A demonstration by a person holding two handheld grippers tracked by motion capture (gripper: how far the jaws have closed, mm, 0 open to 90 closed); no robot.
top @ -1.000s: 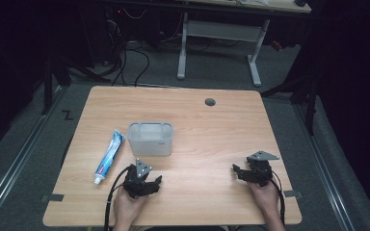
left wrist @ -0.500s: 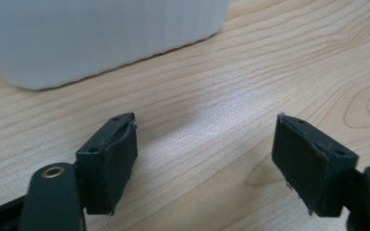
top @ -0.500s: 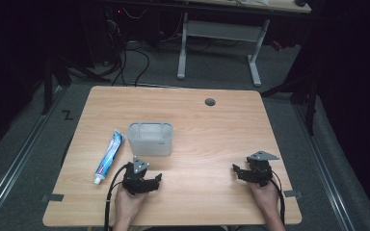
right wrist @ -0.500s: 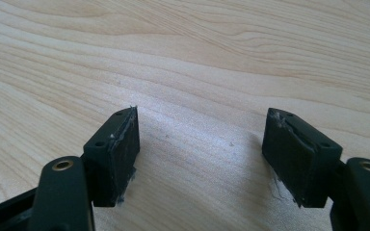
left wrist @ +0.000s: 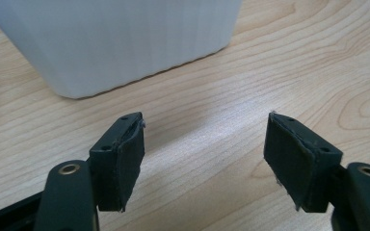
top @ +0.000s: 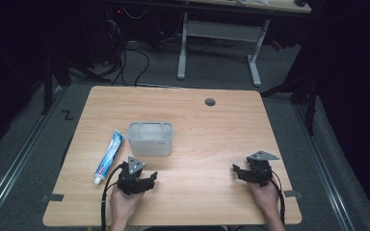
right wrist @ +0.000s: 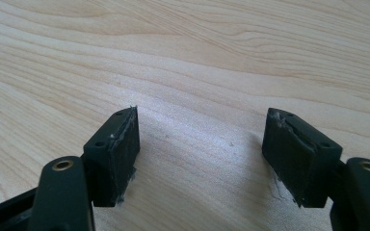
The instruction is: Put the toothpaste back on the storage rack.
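A translucent white plastic box (top: 150, 138) stands left of the table's middle. A blue and white toothpaste tube (top: 109, 155) lies just left of it, cap toward the front edge. My left gripper (top: 147, 180) rests near the front edge, just in front of the box, open with nothing between its jaws. In the left gripper view the box's wall (left wrist: 120, 38) rises close ahead of the open left gripper (left wrist: 204, 149). My right gripper (top: 237, 172) rests at the front right, open and empty. The right gripper view has the right gripper (right wrist: 200, 144) over bare wood.
The wooden table (top: 221, 130) has a round cable hole (top: 210, 102) near its far edge. Bare wood lies between the two grippers. Beyond the table a white desk frame (top: 221, 43) and cables stand on the dark floor.
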